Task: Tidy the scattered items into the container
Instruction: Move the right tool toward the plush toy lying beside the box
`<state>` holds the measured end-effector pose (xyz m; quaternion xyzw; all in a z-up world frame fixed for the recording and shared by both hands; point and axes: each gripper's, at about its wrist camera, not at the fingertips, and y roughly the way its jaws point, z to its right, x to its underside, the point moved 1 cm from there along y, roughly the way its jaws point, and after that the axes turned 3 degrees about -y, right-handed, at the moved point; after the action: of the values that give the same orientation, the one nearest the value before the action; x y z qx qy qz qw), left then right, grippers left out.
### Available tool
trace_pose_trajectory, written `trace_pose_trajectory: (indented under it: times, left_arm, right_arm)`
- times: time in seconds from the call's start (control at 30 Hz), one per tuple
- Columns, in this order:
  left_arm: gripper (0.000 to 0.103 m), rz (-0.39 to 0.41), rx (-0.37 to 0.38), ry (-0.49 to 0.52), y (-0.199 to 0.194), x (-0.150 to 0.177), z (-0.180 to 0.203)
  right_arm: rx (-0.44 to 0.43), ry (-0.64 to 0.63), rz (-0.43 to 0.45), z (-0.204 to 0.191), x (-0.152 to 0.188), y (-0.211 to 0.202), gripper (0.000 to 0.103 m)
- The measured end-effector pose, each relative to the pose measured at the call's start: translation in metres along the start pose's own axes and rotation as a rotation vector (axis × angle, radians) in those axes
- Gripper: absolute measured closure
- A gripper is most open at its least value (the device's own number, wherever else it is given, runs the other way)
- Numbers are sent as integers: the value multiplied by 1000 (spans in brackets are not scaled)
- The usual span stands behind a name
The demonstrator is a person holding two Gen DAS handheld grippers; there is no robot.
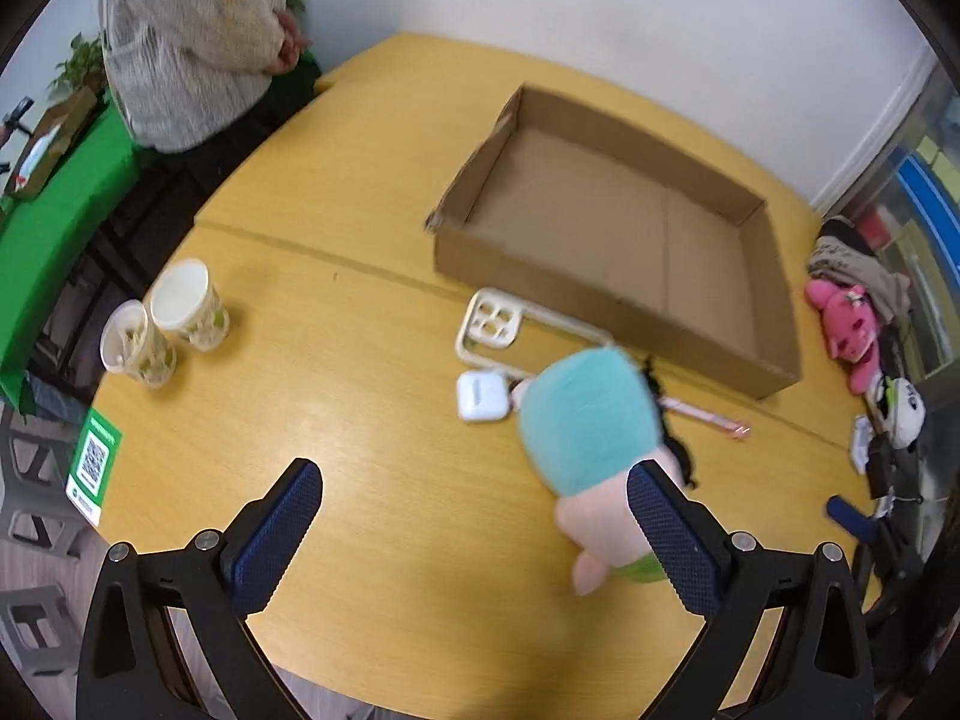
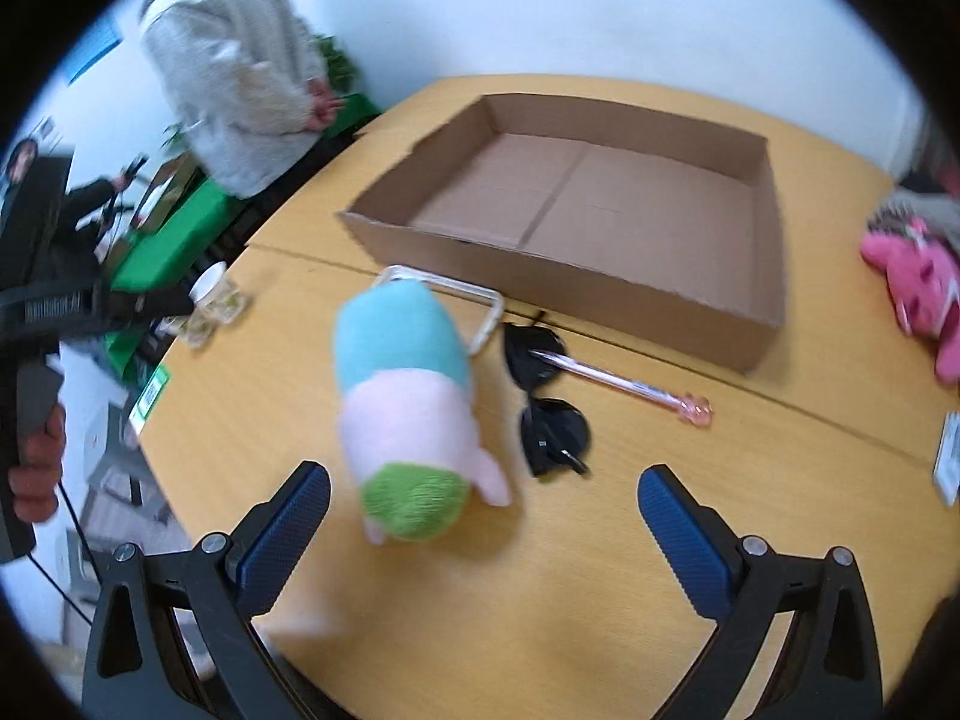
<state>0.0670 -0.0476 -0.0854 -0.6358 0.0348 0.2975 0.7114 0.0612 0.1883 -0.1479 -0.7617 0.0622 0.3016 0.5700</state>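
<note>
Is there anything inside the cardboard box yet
No, the cardboard box shows only its bare brown floor, while the plush toy, sunglasses and pen lie outside it on the table.

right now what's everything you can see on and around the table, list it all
cardboard box: 1, brown, open, nothing inside, far side of table
plush toy: 1, teal, pink and green, lying near the box's front
phone case: 1, cream, flat by the box's front wall
earbud case: 1, white, beside the plush
sunglasses: 1, black, right of the plush
pen: 1, pink, tip lying over the sunglasses
paper cups: 2, white with green print, table's left edge
pink plush: 1, pink, far right
table: 1, yellow wood
bystander: 1, grey sweater, behind the table
left gripper: open, blue pads
right gripper: open, blue pads
</note>
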Motion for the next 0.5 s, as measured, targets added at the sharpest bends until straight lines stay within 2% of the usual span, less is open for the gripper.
trace_pose_trajectory:
  times: [0.23,0.37,0.5]
  left_arm:
    - [0,34,77,16,-8,-8,30]
    - [0,61,77,10,-6,-14,37]
    - [0,44,45,41,2,-26,42]
  right_arm:
    - [-26,-32,-8,-12,-15,-23,1]
    - [-28,-61,-20,-16,-23,-26,1]
    - [40,-58,-12,-16,-29,-27,1]
